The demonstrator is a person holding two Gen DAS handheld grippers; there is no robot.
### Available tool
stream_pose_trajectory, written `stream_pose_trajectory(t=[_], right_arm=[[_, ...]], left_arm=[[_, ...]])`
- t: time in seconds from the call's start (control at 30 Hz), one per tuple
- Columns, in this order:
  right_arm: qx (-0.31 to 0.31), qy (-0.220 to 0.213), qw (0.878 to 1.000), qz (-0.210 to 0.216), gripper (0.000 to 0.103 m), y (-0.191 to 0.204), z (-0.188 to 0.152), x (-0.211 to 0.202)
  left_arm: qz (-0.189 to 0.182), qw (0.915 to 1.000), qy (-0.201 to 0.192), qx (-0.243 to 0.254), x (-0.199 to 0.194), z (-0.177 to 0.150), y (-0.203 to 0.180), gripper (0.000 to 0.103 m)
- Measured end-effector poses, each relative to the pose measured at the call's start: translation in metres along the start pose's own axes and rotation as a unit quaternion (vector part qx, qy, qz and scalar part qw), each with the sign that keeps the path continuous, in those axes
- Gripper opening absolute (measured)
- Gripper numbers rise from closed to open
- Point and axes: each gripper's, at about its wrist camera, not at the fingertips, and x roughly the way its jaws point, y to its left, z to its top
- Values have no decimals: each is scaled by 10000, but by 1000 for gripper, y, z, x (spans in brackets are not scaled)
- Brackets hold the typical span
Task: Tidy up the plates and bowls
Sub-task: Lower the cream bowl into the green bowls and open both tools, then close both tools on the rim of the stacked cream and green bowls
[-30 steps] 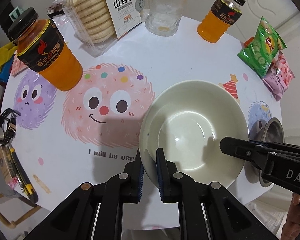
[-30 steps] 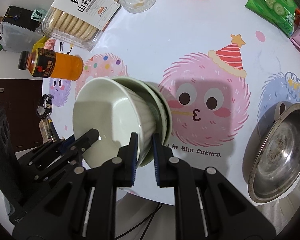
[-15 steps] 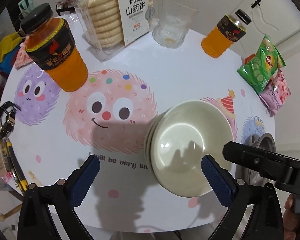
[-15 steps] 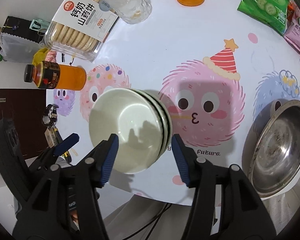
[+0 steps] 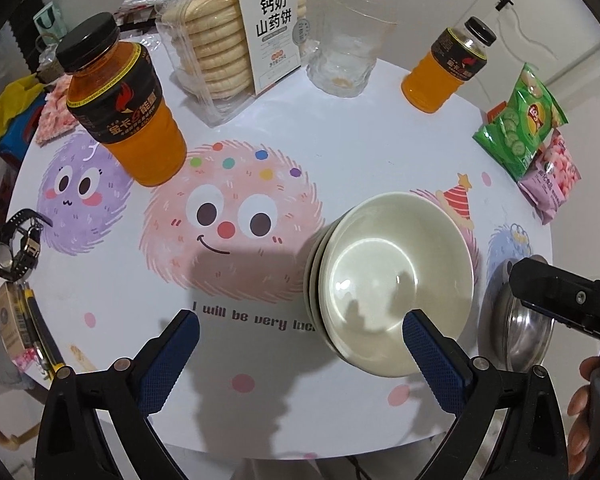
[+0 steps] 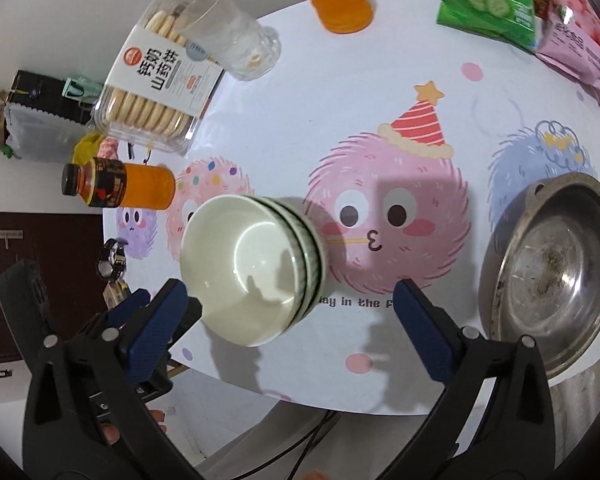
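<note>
left gripper [image 5: 300,356]: bottom of the left wrist view, jaws spread wide, nothing between the pads, hanging above the table edge.
right gripper [image 6: 290,320]: bottom of the right wrist view, jaws opening, pads clear of the bowls; only the near rim of the stack sits in the gap as seen from above.
bowl stack [image 5: 392,280]: pale nested bowls on the table [image 5: 340,152], lower right of centre in the left wrist view, resting free.
step in hand: looks like release after nesting the top bowl. Lift both grippers straight up and keep the pads off the rim so the stack doesn't shift or tip.
stack check: rims look offset, the top bowl sitting toward the near right; if it rocks, nudge it level before leaving.
steel basin [image 6: 552,264]: just right of the stack, likely the next item. Its thin rim needs a pinch on the near edge; it lies close to the table edge, so don't drag it outward.
far clutter: orange bottle [image 5: 124,108] upper left, biscuit pack [image 5: 236,40] and glass [image 5: 348,60] at top, second bottle [image 5: 448,68] and chip bag [image 5: 520,124] upper right. All well apart from the stack.
left view only: watch [image 5: 18,248] and small box at the left edge; the basin is mostly hidden behind the right gripper body.
right view only: dark bands on the bowls' outer sides, so the nesting count reads as about three; the full basin interior with residue; the left gripper body [image 6: 100,344] at lower left.
</note>
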Motion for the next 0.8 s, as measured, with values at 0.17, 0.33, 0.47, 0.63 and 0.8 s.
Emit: stream_pose_trajectory(t=[0.17,0.33,0.47,0.63,0.8], right_arm=[[-36,-59,9999,-82,102,-2,-4,-1],[-50,26,9998,-183,102,-7,-8,6],[7,115,9997,-223,102,-11,-8,13],[52,189,9995,-253,102,-15,-6,21],[168,271,9992,-230,102,-20,0,35]], left_arm=[[8,9999,80,68,4,-2,0,103],[17,9998,158,129,10,-5,-1,103],[75,9998,178,85,13,-5,2,103],[50,9998,189,0,20,-1,5,103],[27,9996,259,-55,38,5,4,103]])
